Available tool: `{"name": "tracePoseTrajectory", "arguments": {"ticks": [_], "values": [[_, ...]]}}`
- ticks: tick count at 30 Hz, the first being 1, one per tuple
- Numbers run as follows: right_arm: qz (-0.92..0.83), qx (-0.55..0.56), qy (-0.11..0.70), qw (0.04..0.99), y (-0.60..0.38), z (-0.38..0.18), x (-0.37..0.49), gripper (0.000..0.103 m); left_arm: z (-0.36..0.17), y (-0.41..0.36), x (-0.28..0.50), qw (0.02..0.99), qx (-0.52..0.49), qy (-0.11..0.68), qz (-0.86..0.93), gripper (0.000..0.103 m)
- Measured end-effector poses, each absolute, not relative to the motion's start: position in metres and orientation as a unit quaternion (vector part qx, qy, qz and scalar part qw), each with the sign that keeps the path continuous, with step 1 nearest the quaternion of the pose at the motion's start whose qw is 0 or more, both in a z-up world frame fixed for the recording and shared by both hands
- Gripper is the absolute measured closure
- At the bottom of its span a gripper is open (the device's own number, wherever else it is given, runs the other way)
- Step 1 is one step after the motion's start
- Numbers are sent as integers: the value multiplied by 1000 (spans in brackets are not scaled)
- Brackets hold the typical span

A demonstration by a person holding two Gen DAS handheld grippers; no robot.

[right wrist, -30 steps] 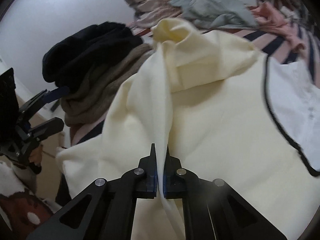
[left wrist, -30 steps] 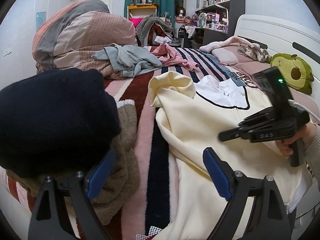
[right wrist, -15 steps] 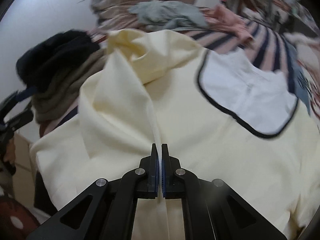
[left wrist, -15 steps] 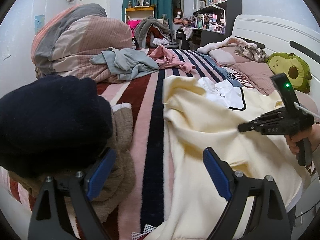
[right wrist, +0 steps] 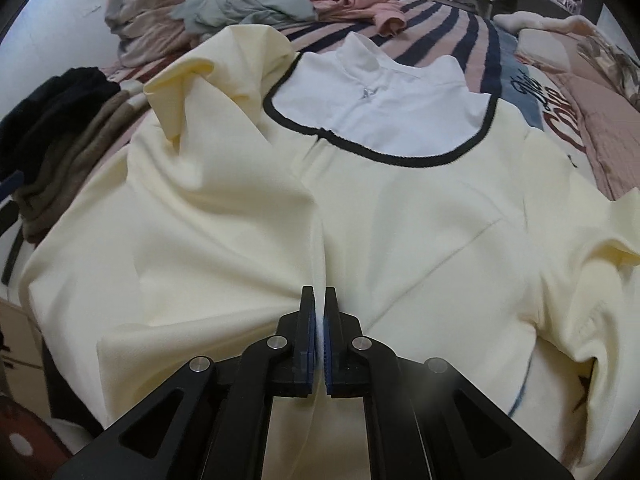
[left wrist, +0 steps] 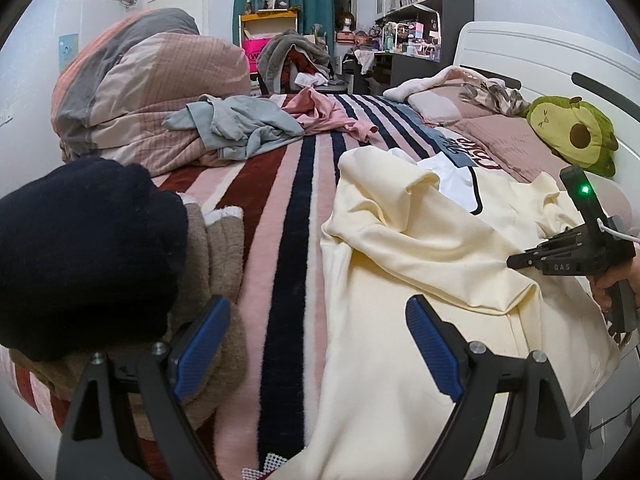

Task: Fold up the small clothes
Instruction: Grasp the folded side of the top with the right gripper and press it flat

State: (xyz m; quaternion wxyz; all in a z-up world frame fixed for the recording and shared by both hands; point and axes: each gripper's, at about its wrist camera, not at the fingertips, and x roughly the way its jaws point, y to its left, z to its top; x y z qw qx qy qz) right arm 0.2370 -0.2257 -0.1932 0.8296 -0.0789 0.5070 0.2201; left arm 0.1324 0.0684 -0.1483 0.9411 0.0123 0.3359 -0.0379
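**Q:** Tongs first, what state?

**Me:** Right gripper (right wrist: pixel 319 312) is clamped tight on a pinched ridge of the pale cream long-sleeved top with the white bib and black piping (right wrist: pixel 248 216). Cloth runs straight up between my pads. Left gripper (left wrist: pixel 316 344) stands wide, nothing between its blue pads; it hangs over the near edge of the red, pink and navy striped plush blanket (left wrist: pixel 280 248).

**Q:** Why that grip?

**Me:** My guess: I'm dragging the side panel over the body for a lengthwise fold, and the left stays free to pin or smooth.

**Q:** Where's the top, which way?

**Me:** Flat on the bed, front up. Long axis runs away from me: hem nearest, white collar (right wrist: pixel 380 68) at the far end. One sleeve (right wrist: pixel 208 60) is bunched up at far left.

**Q:** Beside it?

**Me:** Stack of folded knitwear, black over brown (left wrist: pixel 92 248), left of the top, apart from it. Farther back, crumpled grey garment (left wrist: pixel 240 124) and pink garment (left wrist: pixel 332 112), probably waiting.
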Motion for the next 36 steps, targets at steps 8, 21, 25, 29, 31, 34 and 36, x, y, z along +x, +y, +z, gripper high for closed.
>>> {"name": "tracePoseTrajectory", "arguments": {"ticks": [8,21,25,29,31,34,36], "values": [[234,-17,484,843,-238,-172,235,82,-146,66,131,942,12,332,-42,16],[339,-19,440,832,-148,-164,299,100,-152,69,133,942,21,334,-41,16],[293,-54,436,849,-147,-167,303,103,-157,71,139,939,21,340,-38,16],[246,-55,455,854,-169,-179,307,103,-161,70,141,938,21,345,-37,16],[227,-58,465,854,-175,-185,309,103,-161,68,141,937,23,345,-37,16],[221,-40,476,850,-181,-191,309,100,-157,65,138,938,27,343,-38,16],[231,-18,478,847,-187,-188,303,96,-153,63,135,939,30,340,-39,16]]}}
